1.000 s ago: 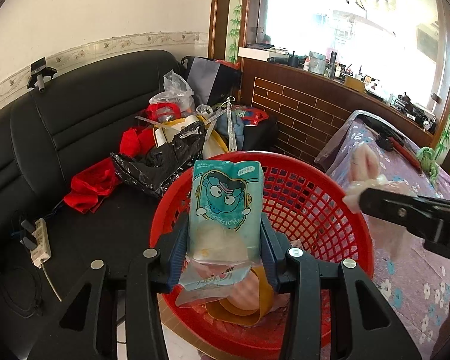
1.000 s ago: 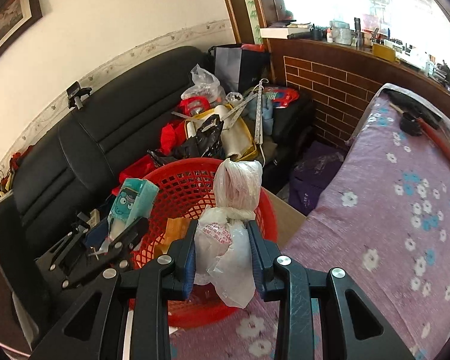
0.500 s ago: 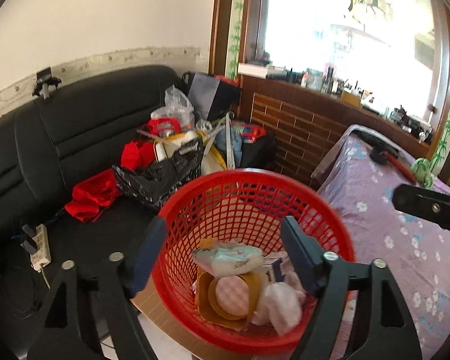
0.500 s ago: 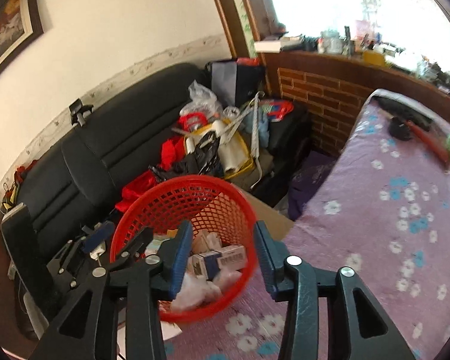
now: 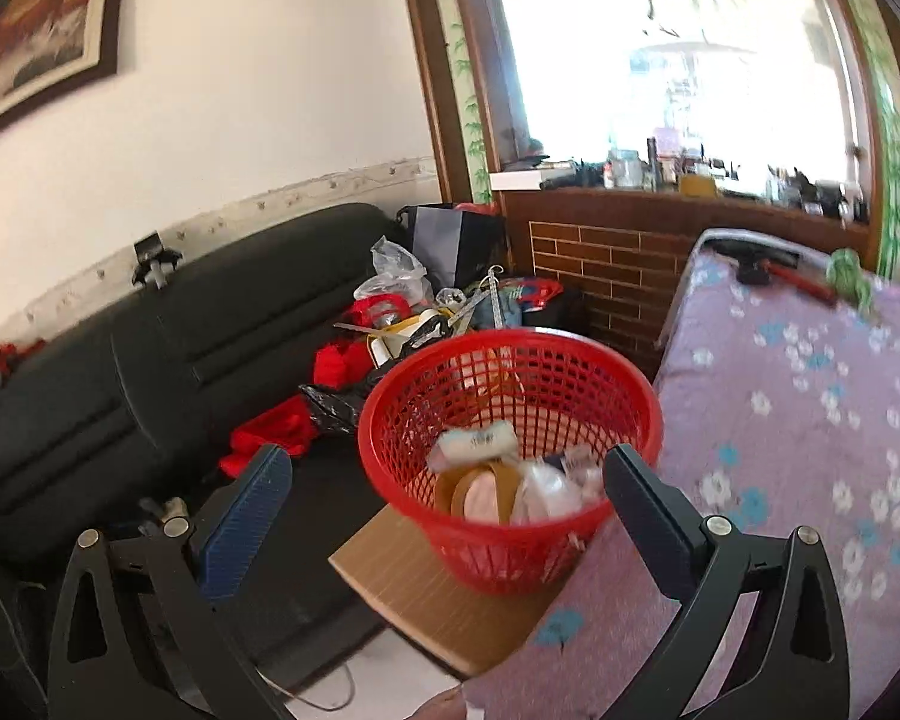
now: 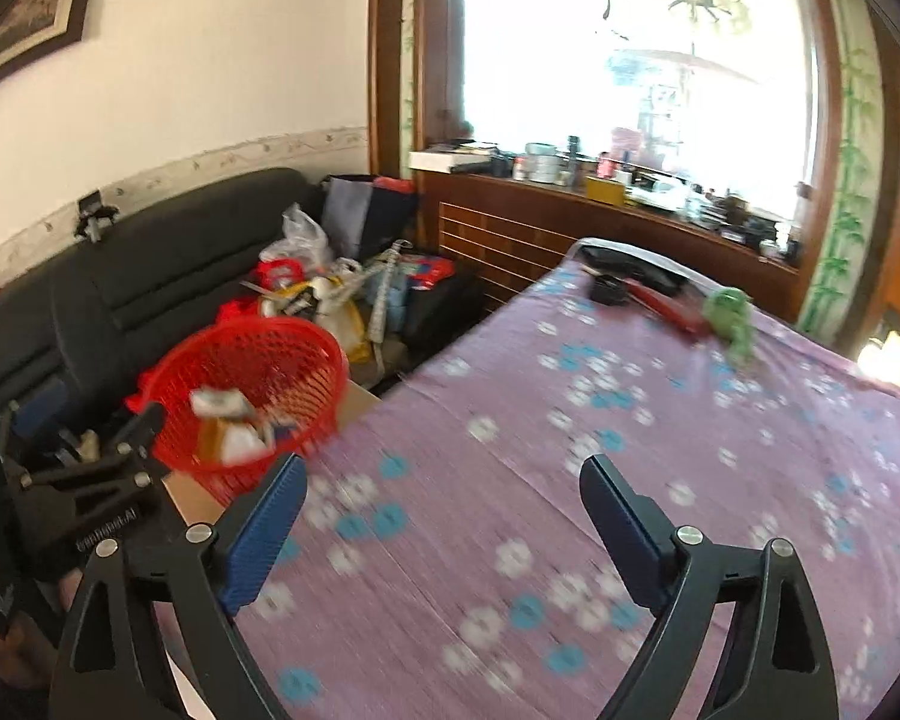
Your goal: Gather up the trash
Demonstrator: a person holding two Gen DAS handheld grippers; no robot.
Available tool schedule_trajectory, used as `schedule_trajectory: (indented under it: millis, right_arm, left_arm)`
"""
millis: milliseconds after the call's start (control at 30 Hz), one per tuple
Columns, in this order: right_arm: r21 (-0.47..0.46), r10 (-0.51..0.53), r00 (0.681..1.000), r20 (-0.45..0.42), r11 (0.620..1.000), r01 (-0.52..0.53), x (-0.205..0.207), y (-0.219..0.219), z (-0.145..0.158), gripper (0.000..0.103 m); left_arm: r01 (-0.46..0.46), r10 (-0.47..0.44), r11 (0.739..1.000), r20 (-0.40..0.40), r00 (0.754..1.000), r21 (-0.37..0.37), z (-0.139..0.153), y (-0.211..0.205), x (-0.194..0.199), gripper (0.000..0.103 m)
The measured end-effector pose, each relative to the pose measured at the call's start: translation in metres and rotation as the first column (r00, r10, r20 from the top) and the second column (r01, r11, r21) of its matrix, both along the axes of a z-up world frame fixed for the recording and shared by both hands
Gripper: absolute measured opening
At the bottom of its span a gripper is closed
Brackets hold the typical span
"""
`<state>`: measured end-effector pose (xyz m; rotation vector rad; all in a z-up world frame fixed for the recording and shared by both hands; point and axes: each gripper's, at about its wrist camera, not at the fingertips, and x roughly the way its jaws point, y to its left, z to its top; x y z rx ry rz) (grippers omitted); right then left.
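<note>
Your left gripper (image 5: 447, 495) and right gripper (image 6: 444, 507) both stood spread wide, holding nothing. The trash (image 5: 498, 474) lay inside the red basket (image 5: 645, 414) at the table edge.

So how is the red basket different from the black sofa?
The red basket is bright, round and full of holes; the black sofa is dark, long and solid. The basket holds wrappers and sits on a brown board; the sofa carries piled bags and red cloth. Both hold clutter.
</note>
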<state>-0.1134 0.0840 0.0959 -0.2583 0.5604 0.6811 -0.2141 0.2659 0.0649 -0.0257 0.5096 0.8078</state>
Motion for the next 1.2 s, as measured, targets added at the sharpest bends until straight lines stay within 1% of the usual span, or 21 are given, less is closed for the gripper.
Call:
schedule_trajectory:
  millis: [67,133,233,333,467,700,1200]
  right_arm:
    - [-0.023,-0.039,0.999,0.020,0.999,0.039,-0.001,-0.013,-0.006,0.099]
    - [-0.034,-0.067,0.997,0.023,0.997,0.068,0.001,-0.025,-0.010,0.099]
    - [-0.030,-0.093,0.996,0.013,0.995,0.093,0.000,-0.040,-0.015,0.099]
    - [-0.033,-0.086,0.996,0.014,0.996,0.087,-0.006,-0.048,-0.017,0.099]
    - [-0.039,-0.070,0.997,0.023,0.997,0.071,-0.015,-0.049,-0.019,0.099]
    - [-0.028,-0.065,0.998,0.021,0.997,0.066,-0.017,-0.053,-0.017,0.099]
    - [-0.028,-0.056,0.998,0.021,0.998,0.056,-0.023,-0.050,-0.015,0.099]
  left_arm:
    - [0.017,-0.017,1.000,-0.022,1.000,0.010,-0.004,-0.010,0.000,0.103]
    - [0.028,-0.026,0.999,-0.051,0.998,0.024,-0.007,-0.020,0.003,0.103]
    - [0.020,-0.019,1.000,-0.040,0.999,0.022,-0.009,-0.029,0.001,0.103]
    - [0.007,-0.006,0.999,-0.030,1.000,0.039,-0.008,-0.037,0.000,0.103]
    - [-0.005,0.007,0.999,-0.038,0.999,0.043,-0.009,-0.040,-0.002,0.103]
    - [-0.015,0.018,0.998,-0.046,0.999,0.064,-0.007,-0.045,-0.005,0.103]
    - [-0.014,0.017,0.998,-0.050,0.999,0.057,-0.008,-0.042,-0.005,0.103]
